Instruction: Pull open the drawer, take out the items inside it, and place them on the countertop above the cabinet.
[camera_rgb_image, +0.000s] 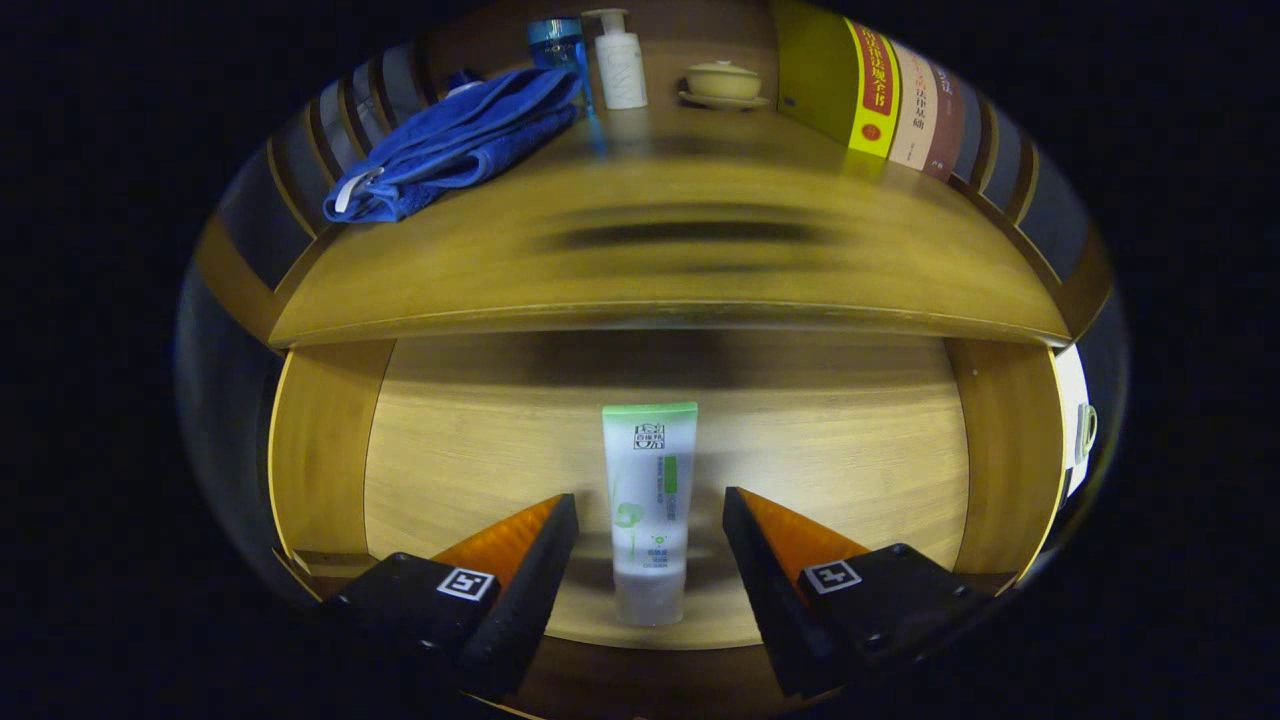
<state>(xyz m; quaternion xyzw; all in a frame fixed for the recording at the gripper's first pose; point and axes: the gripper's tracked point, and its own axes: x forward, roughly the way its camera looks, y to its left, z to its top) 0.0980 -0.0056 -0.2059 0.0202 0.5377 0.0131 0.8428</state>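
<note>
The drawer (450, 450) stands open, and a tube (649, 510) lies on its floor — right between the fingers of the gripper (650, 525), whose jaws are spread apart, not touching it.

- Wooden worktop (700, 270) above the cabinet carries a folded blue towel (455, 140).
- Right of the towel stand a blue bottle (555, 40) and a white pump bottle (620, 62).
- Farther right of the towel: a lidded cup on a saucer (724, 83), then upright books (880, 95).
- Open drawer (450, 450) below holds a green-capped tube (649, 510), lying on its floor between the spread tool (650, 525) fingers, untouched.
</note>
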